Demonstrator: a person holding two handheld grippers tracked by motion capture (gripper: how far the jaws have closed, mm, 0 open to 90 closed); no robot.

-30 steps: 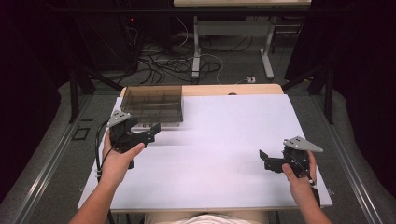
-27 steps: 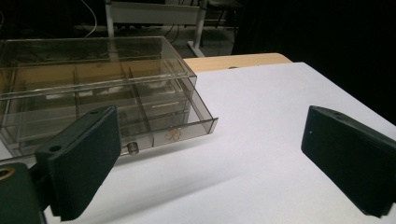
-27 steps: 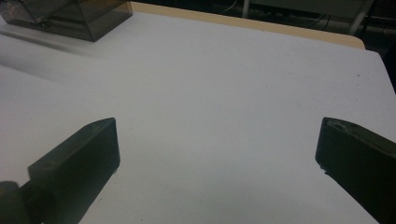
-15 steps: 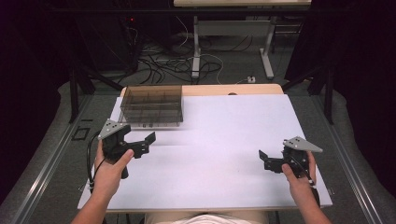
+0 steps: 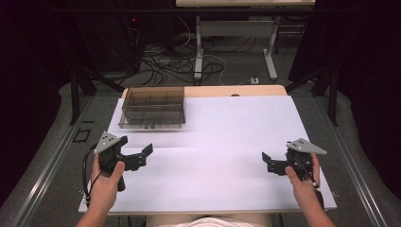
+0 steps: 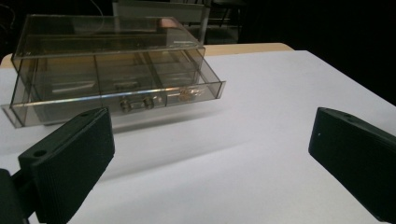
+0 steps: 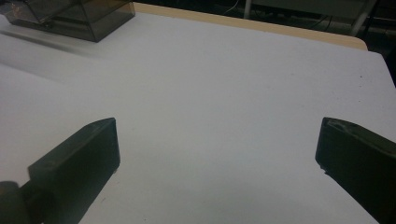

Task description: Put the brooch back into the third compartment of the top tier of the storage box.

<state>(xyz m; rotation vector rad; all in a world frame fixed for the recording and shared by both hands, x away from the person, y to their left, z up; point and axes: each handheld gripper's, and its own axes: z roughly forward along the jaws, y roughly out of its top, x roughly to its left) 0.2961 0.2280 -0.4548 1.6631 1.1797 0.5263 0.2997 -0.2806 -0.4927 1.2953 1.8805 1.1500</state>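
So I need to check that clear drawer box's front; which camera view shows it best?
The left gripper view: the clear drawer box sits close, front and compartments plain. The high view shows it small, from above; the right gripper view catches one corner.

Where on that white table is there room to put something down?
Nearly everywhere: the broad bare stretch of the white table between the left gripper and right gripper. Only the far left corner is taken, by the clear drawer box.

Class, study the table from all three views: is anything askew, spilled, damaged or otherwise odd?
One small thing: the drawer of the smoky transparent organiser box at the table's far left stands slightly pulled out, its front proud of the casing. Nothing looks spilled or broken on the white table. Both the left gripper and the right gripper are open and hold nothing.
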